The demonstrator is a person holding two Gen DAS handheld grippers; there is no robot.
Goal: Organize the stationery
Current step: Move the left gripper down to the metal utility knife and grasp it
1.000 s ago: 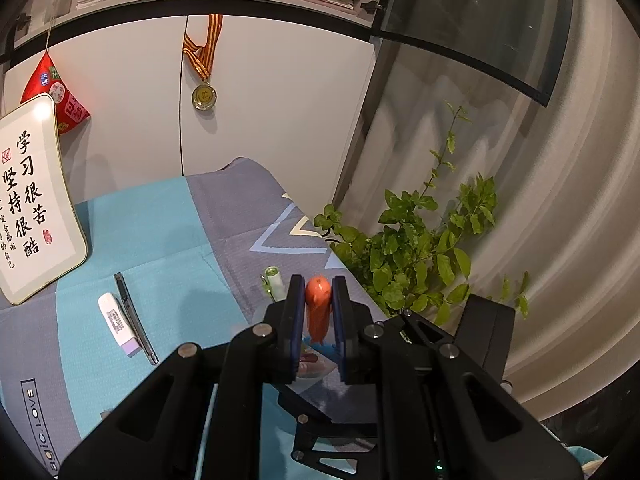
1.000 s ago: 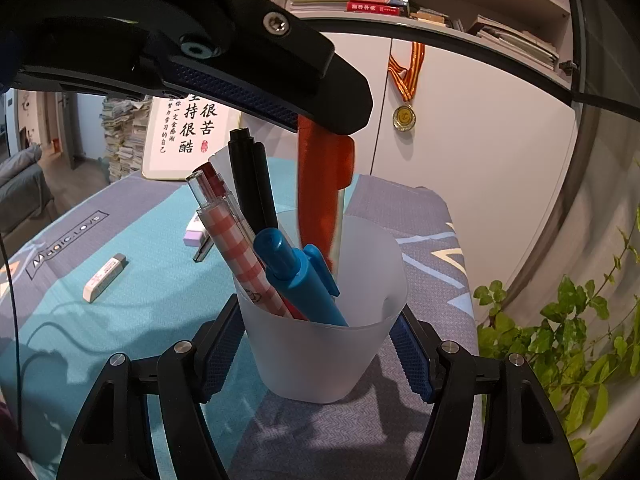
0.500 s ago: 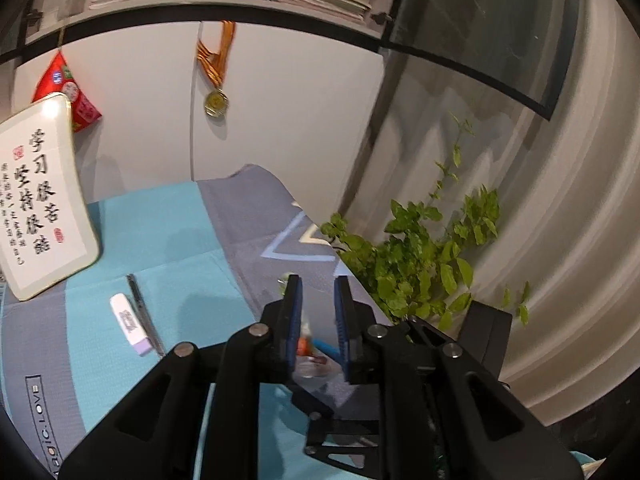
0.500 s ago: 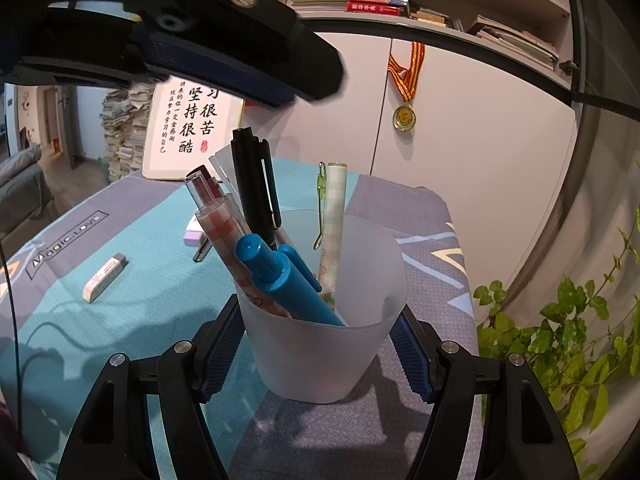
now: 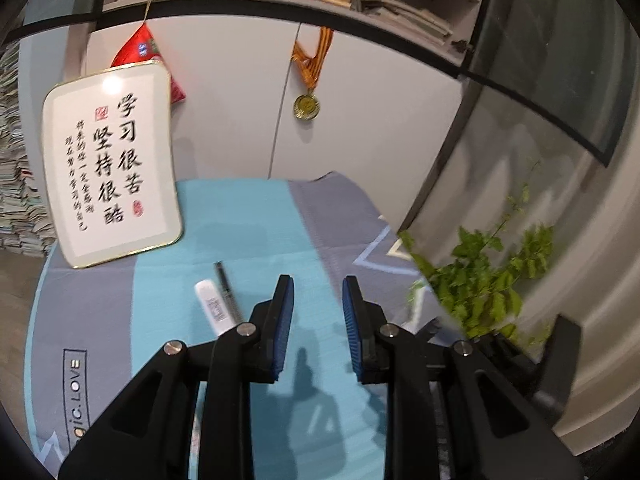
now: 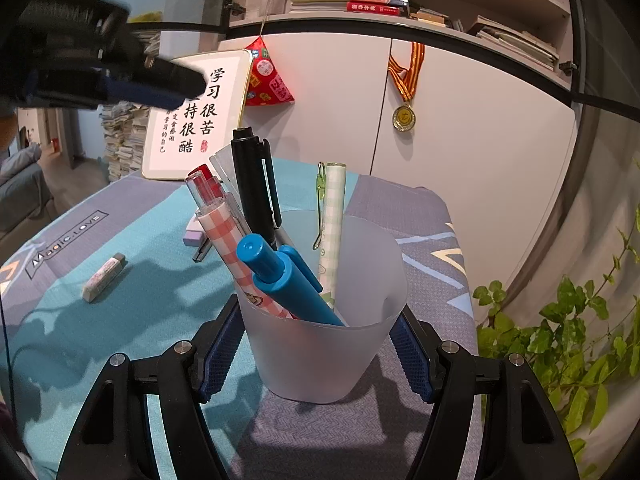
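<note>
Upright, the pens [image 6: 256,188] lean leftward in the cup [image 6: 324,356].

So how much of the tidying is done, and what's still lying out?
Several pens already stand in the frosted cup, which the right gripper is clamped on. The left gripper is empty; its jaws have just been opening. Still lying out on the cloth: a white eraser, a correction tape and a dark pen.

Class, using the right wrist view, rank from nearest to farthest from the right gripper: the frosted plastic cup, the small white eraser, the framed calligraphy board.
1. Frosted plastic cup: clamped in the right gripper.
2. Small white eraser: left, on the cloth.
3. Framed calligraphy board: back left, by the cabinet.
</note>
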